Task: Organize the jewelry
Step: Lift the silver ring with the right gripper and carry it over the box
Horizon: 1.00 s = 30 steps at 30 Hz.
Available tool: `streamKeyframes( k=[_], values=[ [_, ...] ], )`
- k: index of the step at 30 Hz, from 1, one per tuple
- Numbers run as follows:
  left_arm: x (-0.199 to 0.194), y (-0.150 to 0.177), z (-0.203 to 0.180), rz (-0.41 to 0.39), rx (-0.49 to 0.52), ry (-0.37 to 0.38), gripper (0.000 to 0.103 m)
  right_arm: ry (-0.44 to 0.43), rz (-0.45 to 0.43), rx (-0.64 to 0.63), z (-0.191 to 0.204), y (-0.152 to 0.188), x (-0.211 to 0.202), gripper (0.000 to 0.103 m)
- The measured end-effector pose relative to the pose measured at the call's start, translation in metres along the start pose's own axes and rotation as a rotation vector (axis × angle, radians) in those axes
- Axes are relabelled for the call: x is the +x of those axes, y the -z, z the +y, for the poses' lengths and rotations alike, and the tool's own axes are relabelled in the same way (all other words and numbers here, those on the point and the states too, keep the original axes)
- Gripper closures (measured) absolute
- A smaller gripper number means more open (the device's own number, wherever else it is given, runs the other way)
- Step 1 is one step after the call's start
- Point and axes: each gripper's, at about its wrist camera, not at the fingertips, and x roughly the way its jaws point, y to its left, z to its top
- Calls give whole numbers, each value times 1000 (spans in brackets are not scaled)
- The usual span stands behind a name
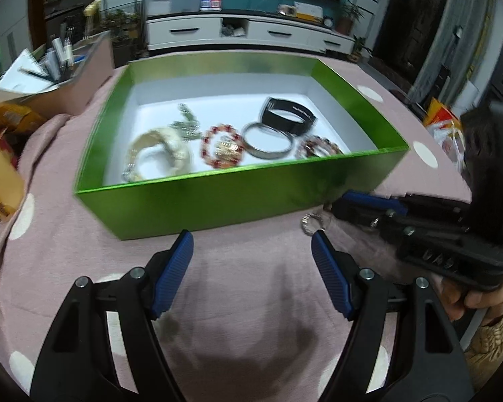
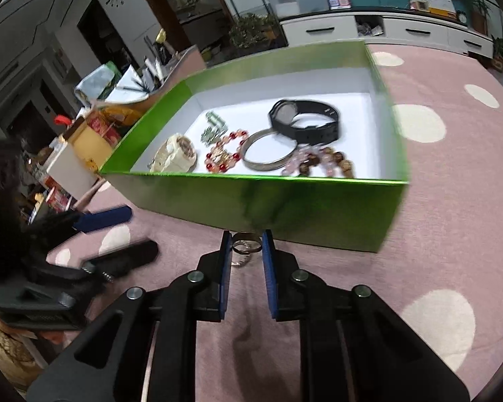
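Observation:
A green box (image 1: 218, 197) (image 2: 285, 207) with a white floor sits on a pink dotted cloth. It holds a black watch (image 1: 290, 115) (image 2: 305, 117), a silver bangle (image 1: 268, 140) (image 2: 266, 150), red bead bracelets (image 1: 221, 149) (image 2: 224, 154), a cream bracelet (image 1: 161, 147) (image 2: 174, 157) and brown beads (image 2: 322, 164). My right gripper (image 2: 246, 244) (image 1: 325, 212) is shut on a small ring (image 2: 246, 246) (image 1: 313, 222) just in front of the box's near wall, low over the cloth. My left gripper (image 1: 251, 251) is open and empty, in front of the box.
Cardboard boxes and clutter (image 1: 3, 124) (image 2: 84, 147) stand at the left edge of the table. A white TV cabinet (image 1: 248, 31) lies behind. The cloth (image 2: 452, 201) extends right of the box.

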Motion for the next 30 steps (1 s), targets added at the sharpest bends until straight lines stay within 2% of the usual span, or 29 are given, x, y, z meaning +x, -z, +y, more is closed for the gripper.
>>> streamKeyframes(
  k=[3,7,10,12,16,23,30],
  values=[
    [16,-1,-16,27,43,16,33,8,-27,32,-10,4,-14,85],
    [33,-2,-33,41,86,21,48,16,-47,69,-23,8,-27,85],
    [45,-2,-45,49,128,4,59,18,-61,87,-29,9,-33,85],
    [49,-2,-51,30,158,-23,61,16,-70,91,-30,9,-36,85],
    [52,-3,-55,14,154,-17,82,12,-84,89,-30,9,-41,85],
    [44,-1,-50,15,120,-9,83,4,-97,80,-27,10,-49,85],
    [8,-4,-30,-26,53,12,83,-2,-124,63,-20,7,-63,85]
  ],
)
